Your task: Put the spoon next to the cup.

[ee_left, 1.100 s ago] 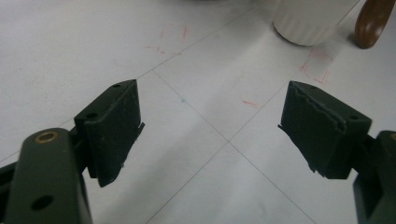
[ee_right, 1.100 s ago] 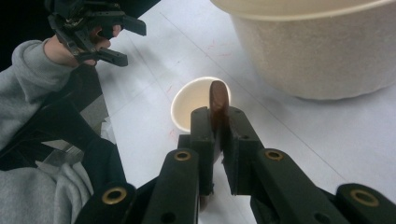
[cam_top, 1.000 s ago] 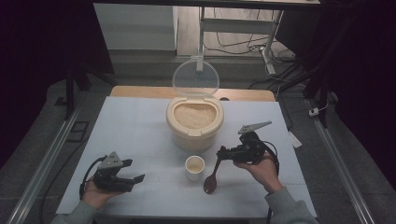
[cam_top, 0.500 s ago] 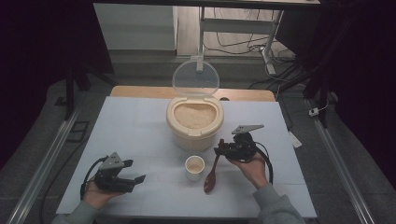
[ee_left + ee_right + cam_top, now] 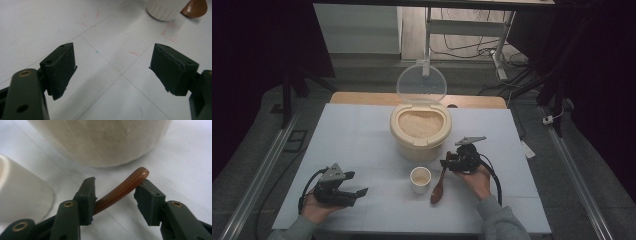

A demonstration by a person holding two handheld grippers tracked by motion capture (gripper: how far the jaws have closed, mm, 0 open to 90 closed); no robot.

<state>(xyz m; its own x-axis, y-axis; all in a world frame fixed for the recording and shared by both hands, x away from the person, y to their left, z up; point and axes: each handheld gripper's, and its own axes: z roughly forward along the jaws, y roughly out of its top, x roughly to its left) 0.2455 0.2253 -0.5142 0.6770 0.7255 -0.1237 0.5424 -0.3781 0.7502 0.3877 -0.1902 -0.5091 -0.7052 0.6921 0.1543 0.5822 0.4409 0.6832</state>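
A brown wooden spoon (image 5: 438, 190) lies on the white table, its bowl toward me and its handle (image 5: 120, 191) rising away. My right gripper (image 5: 446, 162) sits at the handle's end; in the right gripper view its jaws (image 5: 115, 192) stand apart on either side of the handle, which leans against one jaw. A small white cup (image 5: 420, 179) stands just left of the spoon. My left gripper (image 5: 359, 192) rests open near the front left, with bare table between its jaws (image 5: 112, 72). The cup (image 5: 166, 8) and the spoon bowl (image 5: 196, 8) lie ahead of it.
A cream container of rice (image 5: 420, 125) stands at the table's middle, its clear round lid (image 5: 421, 82) tipped up behind it. Its wall (image 5: 100, 140) looms close past the right gripper. The white table (image 5: 357, 135) has free room on the left.
My right gripper has slid slightly left, closing in around the spoon's handle. The spoon, the cup and the left gripper have stayed put.
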